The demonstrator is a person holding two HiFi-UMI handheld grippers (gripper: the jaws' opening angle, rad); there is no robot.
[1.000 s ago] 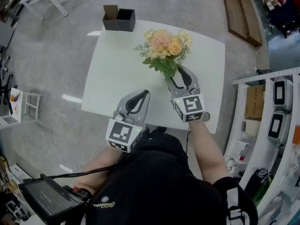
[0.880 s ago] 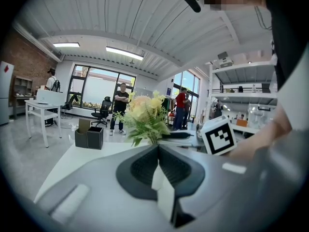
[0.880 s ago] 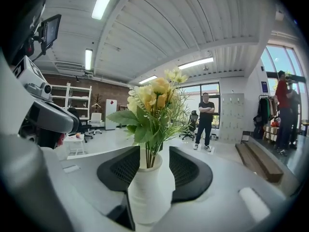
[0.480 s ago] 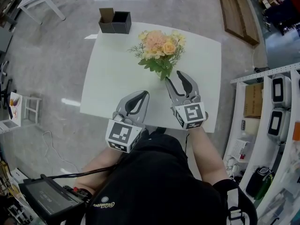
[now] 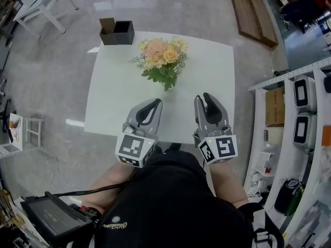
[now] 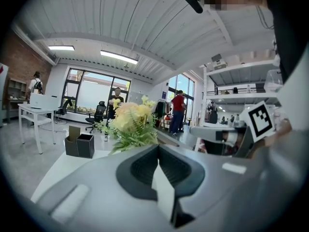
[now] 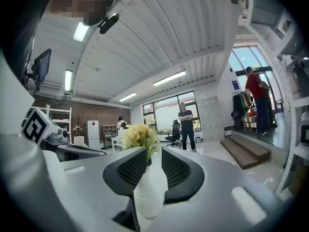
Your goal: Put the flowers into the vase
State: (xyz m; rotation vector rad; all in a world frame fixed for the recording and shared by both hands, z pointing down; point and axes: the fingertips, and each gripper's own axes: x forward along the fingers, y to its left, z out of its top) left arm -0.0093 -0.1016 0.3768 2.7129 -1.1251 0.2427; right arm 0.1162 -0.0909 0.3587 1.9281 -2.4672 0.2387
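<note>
The flowers (image 5: 161, 61), a peach and yellow bunch with green leaves, stand upright toward the far side of the white table (image 5: 209, 56), a little left of its middle. The vase cannot be made out under the leaves in the head view, but a bunch that stands by itself like this is most likely seated in it already, so the task looks done or nearly so. Nothing touches the bunch. The right claw (image 5: 206, 98) hangs over the near edge of the table, well apart from the flowers and pointing level at them. Its jaws have just been closing and stand narrow with nothing between them. The left claw (image 5: 154, 103) hovers beside it at the near edge, jaws together and empty, probably held clear so as not to knock the bunch. A brown box (image 5: 107, 30) and a black box (image 5: 124, 32) sit at the far left corner, out of the way
</note>
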